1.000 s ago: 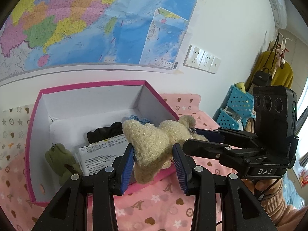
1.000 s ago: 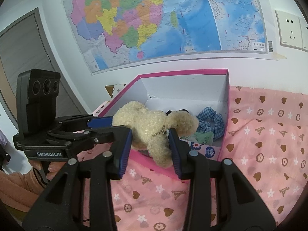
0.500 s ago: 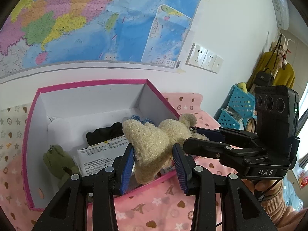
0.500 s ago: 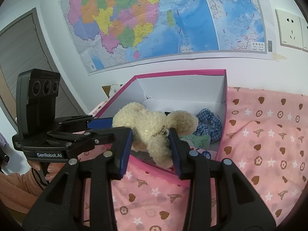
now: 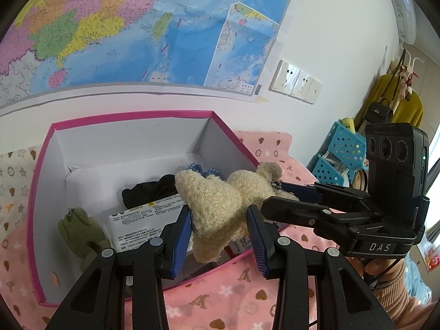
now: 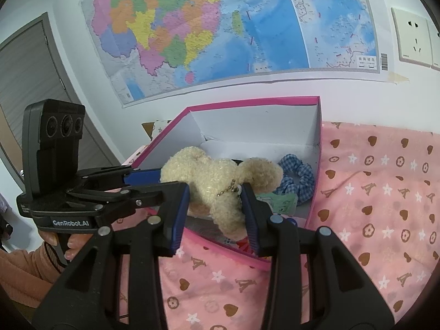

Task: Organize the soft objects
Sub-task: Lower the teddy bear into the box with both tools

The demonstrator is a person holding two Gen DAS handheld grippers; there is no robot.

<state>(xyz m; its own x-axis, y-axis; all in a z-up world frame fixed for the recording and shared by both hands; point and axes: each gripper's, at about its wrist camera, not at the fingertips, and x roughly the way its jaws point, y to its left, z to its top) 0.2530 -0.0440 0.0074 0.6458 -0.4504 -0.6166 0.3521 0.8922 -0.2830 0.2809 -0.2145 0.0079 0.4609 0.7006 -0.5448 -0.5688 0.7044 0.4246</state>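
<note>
Below, frog [image 5: 79, 231] and scrunchie [image 6: 298, 176] flank bear [image 5: 220, 209].

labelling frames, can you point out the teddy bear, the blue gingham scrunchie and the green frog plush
teddy bear [image 6: 220, 176], right wrist view, on its body
blue gingham scrunchie [image 6: 298, 176], right wrist view, on its ruffled fabric
green frog plush [image 5: 81, 229], left wrist view, on its body

Teddy bear [image 5: 220, 209] face: turned away, hidden in both views.
White packet [image 5: 145, 222] print: too small to read; right end behind the bear.
Black cloth [image 5: 148, 194]: partly covered, kind unclear.
Pink box [image 6: 247, 104] near wall: behind the right gripper [image 6: 216, 214].
Map [image 5: 137, 27]: cut off at frame edge.
</note>
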